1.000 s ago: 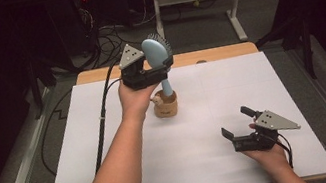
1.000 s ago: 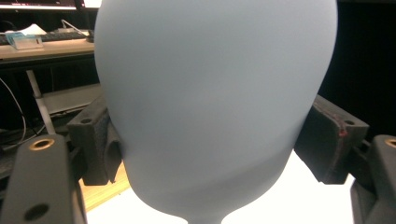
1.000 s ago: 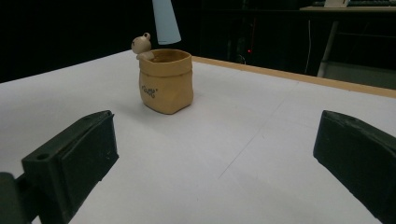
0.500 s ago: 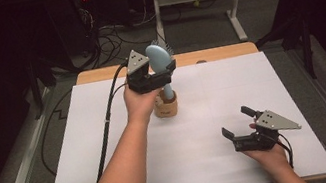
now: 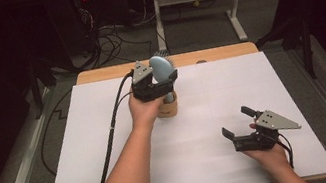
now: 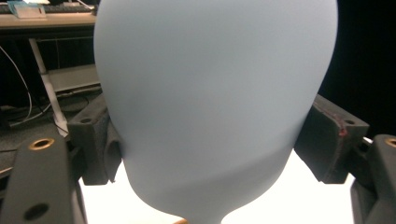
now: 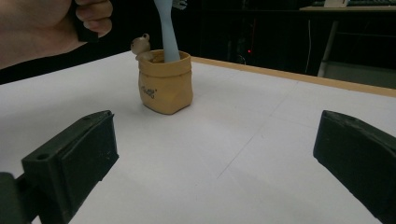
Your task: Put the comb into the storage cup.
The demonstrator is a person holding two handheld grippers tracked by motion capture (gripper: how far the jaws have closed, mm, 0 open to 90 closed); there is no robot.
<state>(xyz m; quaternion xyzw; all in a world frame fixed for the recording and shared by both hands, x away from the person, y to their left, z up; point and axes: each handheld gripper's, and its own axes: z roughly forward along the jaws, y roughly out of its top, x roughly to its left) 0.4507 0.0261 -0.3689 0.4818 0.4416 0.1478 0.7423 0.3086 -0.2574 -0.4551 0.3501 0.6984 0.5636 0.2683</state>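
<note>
A light blue hairbrush (image 5: 160, 66) stands upright with its handle (image 7: 167, 32) down in a small tan holder (image 5: 170, 106) near the table's far middle. My left gripper (image 5: 165, 80) is shut on the brush head (image 6: 215, 107), one pad (image 6: 100, 140) pressing each side of it. The holder (image 7: 166, 84) has a little bear figure at its rim. At the front right, my right gripper (image 5: 236, 121) rests low over the table, open with nothing between its jaws (image 7: 215, 154), and points toward the holder.
White paper (image 5: 110, 146) covers most of the wooden table (image 5: 215, 54). The left gripper's cable (image 5: 111, 126) trails along the forearm to the front edge. Behind the table are a desk frame (image 5: 238, 12) and floor cables.
My left hand has come down with the brush, so the handle sits lower in the holder. The right gripper has not moved.
</note>
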